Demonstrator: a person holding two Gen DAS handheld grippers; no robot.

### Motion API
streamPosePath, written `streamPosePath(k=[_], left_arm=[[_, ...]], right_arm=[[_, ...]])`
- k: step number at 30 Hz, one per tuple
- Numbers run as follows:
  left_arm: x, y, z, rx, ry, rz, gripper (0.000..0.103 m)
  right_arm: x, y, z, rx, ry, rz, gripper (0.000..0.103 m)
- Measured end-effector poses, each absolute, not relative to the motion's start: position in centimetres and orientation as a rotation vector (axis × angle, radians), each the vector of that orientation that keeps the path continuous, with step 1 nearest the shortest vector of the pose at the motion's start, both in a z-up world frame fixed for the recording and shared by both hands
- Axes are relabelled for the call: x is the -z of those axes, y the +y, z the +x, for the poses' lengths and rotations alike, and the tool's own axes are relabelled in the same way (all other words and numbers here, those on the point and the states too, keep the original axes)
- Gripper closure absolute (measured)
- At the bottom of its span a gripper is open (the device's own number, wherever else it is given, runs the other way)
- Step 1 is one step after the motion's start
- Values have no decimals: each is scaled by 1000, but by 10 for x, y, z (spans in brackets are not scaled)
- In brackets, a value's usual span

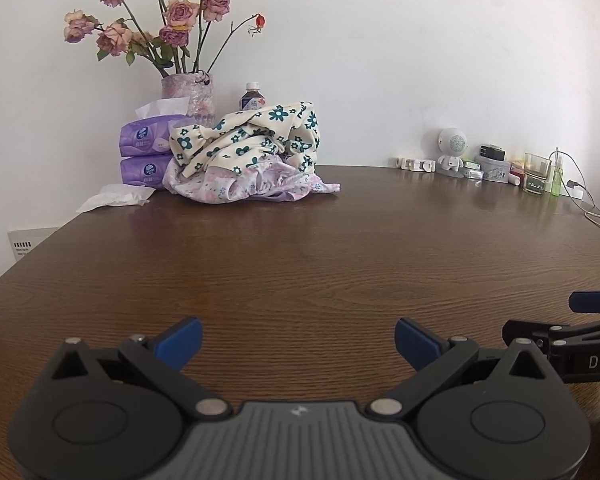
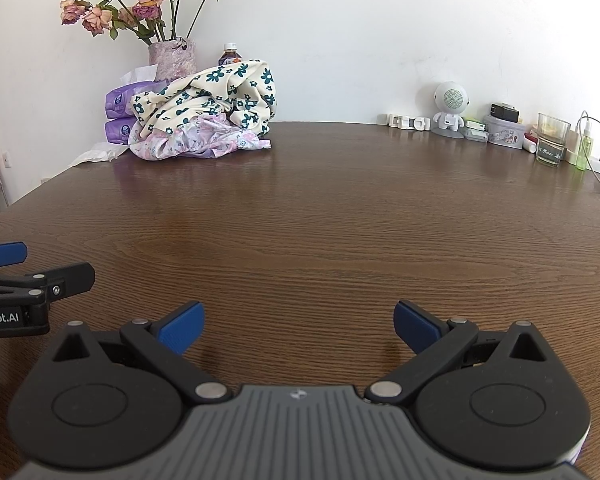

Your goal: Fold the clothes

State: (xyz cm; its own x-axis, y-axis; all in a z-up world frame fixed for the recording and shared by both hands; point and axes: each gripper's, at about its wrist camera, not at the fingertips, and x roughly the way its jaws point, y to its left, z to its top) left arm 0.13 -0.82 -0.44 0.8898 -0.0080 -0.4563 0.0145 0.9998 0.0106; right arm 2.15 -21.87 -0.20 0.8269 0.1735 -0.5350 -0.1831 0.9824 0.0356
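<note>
Your left gripper [image 1: 298, 344] sits low over the brown desk [image 1: 300, 264] with its jaws spread wide and nothing between them, only bare wood grain. Your right gripper [image 2: 299, 326] is in the same state: jaws wide apart, holding nothing, low over the desk. The two grippers are side by side; from the left wrist view you can see the right one's blue fingertip [image 1: 594, 301] at the right edge, and from the right wrist view the left one's fingertip [image 2: 4, 254] at the left edge.

The clothes [image 1: 248, 152] lie well apart from both sets of jaws, in a crumpled heap at the far side of the desk, ahead and to the left. A cream garment with dark green flowers [image 2: 220, 96] is piled on top of a pale pink and lilac floral one [image 2: 196, 142], whose edge spills forward onto the wood. Neither is folded.

Just left of the heap, two purple tissue packs [image 1: 146, 156] are stacked, with a loose tissue [image 1: 116, 197] lying in front of them. Behind stand a vase of dried roses [image 1: 188, 96] and a bottle [image 1: 253, 96], both close to the white wall. Along the far right edge you have a small white robot figure [image 2: 452, 110], a drinking glass [image 2: 553, 140], a green spray bottle [image 2: 585, 148] and some cables.
</note>
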Motion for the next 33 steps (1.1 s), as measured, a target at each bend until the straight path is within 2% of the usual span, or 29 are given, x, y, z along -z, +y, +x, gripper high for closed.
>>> streamPosePath(k=[33], left_arm=[[6,-6,2,21,480,7,0]], right_arm=[[2,-218,22,-189,565,-13,0]])
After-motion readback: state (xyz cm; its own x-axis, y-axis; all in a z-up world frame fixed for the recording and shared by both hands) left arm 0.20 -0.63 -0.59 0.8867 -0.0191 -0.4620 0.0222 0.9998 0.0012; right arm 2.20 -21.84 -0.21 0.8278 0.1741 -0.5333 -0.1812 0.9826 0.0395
